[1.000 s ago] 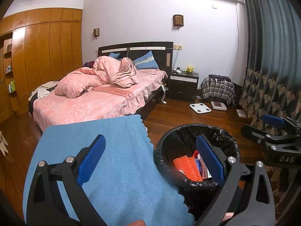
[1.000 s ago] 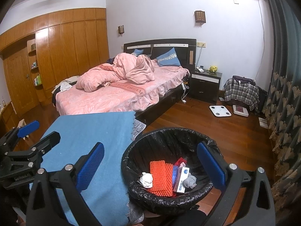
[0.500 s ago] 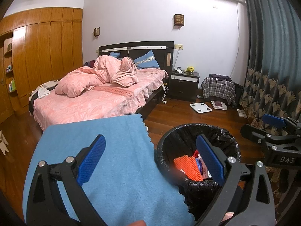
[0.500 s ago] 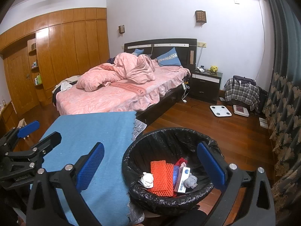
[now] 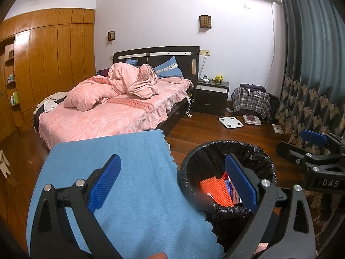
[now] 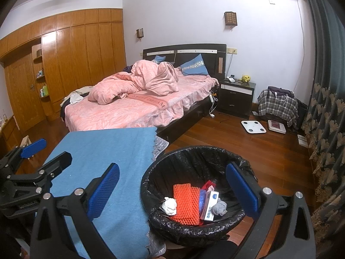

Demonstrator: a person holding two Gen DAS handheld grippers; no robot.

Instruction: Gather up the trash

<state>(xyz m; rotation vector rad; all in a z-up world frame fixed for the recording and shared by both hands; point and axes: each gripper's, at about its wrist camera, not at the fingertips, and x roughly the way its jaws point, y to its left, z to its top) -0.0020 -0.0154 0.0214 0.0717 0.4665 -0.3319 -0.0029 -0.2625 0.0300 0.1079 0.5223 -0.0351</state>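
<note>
The left hand-held gripper (image 5: 172, 181) hangs with its blue pads spread wide and nothing between them, over the near right edge of the blue cloth (image 5: 120, 185) that covers the worktop. The right hand-held gripper (image 6: 172, 191) is just as wide apart and empty, poised above the bin (image 6: 194, 164), a round one lined with a black bag, standing on the wooden floor just to the right of the worktop. Inside it lie an orange ridged sheet (image 6: 185, 202), a crumpled white tissue (image 6: 169, 205), a small white-and-blue box (image 6: 209, 205) and a grey wad (image 6: 219, 207). Farther off stands the bed (image 6: 129, 112) with a rumpled pink quilt, and a dark nightstand (image 6: 236, 99) to its right.
</note>
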